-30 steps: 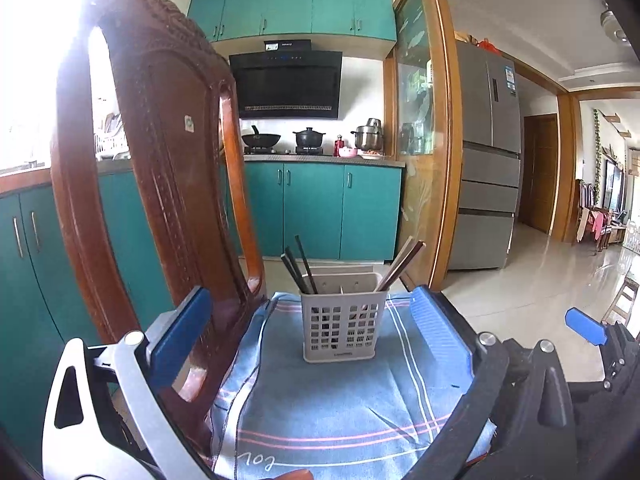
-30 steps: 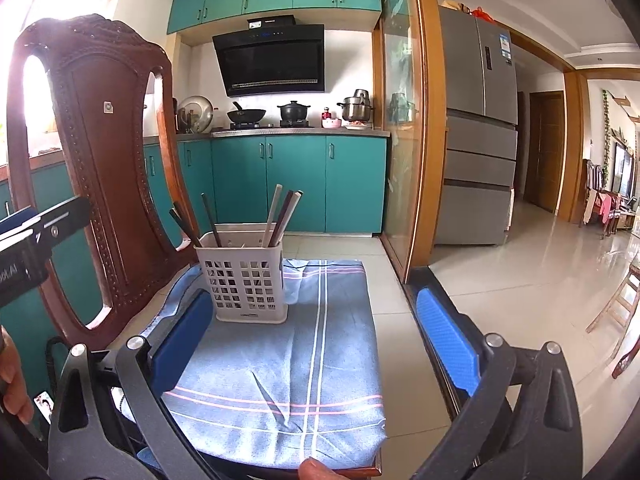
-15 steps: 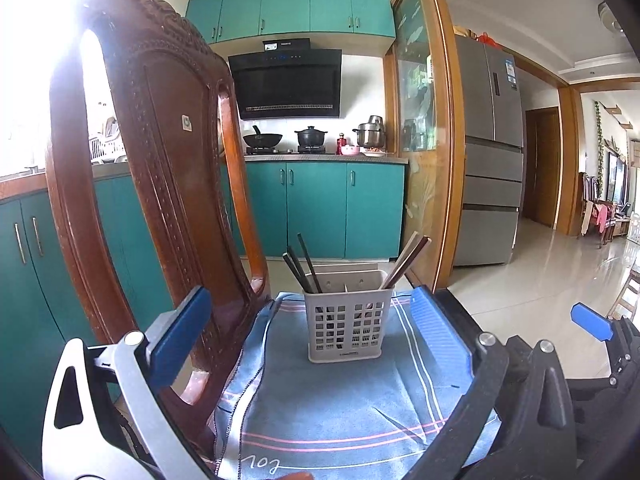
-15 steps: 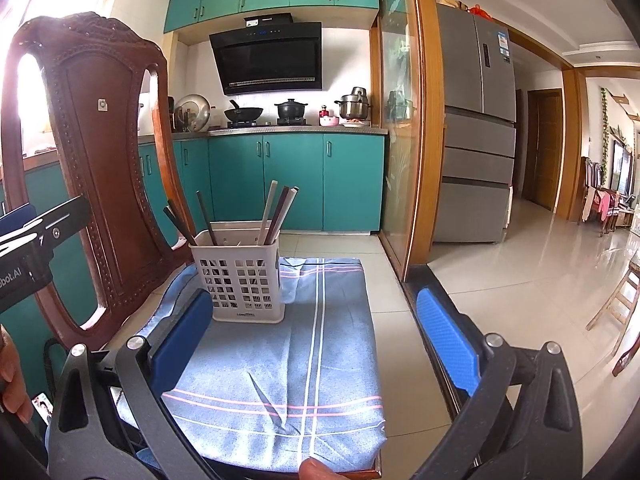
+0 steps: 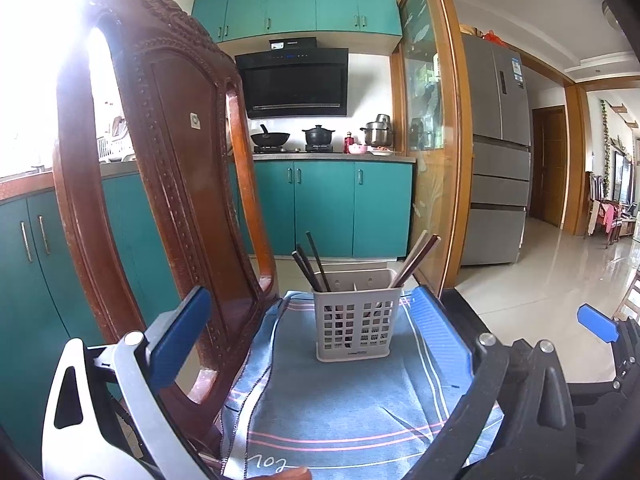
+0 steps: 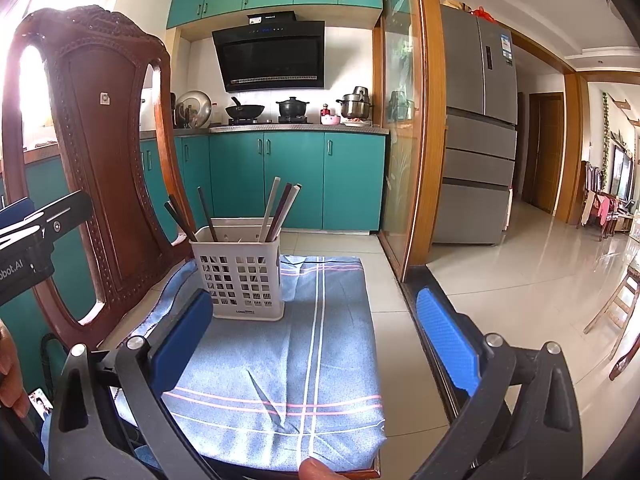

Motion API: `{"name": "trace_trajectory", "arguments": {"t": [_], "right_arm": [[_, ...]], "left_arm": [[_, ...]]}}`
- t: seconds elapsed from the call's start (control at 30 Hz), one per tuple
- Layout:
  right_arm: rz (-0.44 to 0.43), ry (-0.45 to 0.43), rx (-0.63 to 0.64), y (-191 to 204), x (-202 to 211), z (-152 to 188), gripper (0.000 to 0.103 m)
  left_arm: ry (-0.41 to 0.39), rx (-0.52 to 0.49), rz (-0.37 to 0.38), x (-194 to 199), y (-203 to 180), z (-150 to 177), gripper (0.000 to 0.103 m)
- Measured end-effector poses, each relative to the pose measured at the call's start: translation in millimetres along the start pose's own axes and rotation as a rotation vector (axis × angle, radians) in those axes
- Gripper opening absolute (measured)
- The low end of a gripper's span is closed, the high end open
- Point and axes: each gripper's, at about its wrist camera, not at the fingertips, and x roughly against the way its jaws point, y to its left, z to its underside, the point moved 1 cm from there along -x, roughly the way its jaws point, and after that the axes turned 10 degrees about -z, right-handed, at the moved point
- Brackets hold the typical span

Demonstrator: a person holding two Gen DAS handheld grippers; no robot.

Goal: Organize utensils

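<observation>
All chopsticks (image 6: 276,208) are already standing in the white perforated plastic basket (image 6: 240,276); both tongs, left (image 5: 308,332) and right (image 6: 316,328), are hanging released and empty; the task is looking finished.

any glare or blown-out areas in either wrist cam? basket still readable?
Left wrist: window glare washes out the upper left around the chair back; basket sharp. Right wrist: milder window glare top left; basket and chopsticks clear. Both: fisheye bending at edges.

Left gripper (image 5: 308,332) and right gripper (image 6: 316,328) gape, empty.
</observation>
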Motion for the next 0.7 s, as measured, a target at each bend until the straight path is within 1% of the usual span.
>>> {"name": "trace_trajectory", "arguments": {"t": [0.13, 0.27, 0.5, 0.63, 0.67, 0.7], "right_arm": [[-0.001, 0.008, 0.004, 1, -2, 1, 0.100], [0.000, 0.011, 0.007, 2, -4, 2, 0.100], [0.001, 0.024, 0.003, 1, -9, 4, 0.100], [0.000, 0.041, -0.001, 0, -16, 6, 0.100], [-0.002, 0.049, -0.004, 0, -19, 8, 0.100], [-0.004, 0.059, -0.008, -1, -22, 9, 0.100]], "left_arm": [[0.019, 0.022, 0.008, -3, 4, 0, 0.100], [0.003, 0.030, 0.010, -3, 6, 2, 0.100], [0.034, 0.011, 0.011, -13, 4, 7, 0.100], [0.088, -0.006, 0.031, -29, 0, 14, 0.100], [0.107, -0.011, 0.034, -34, -1, 18, 0.100], [0.144, -0.024, 0.043, -45, -3, 24, 0.100]]}}
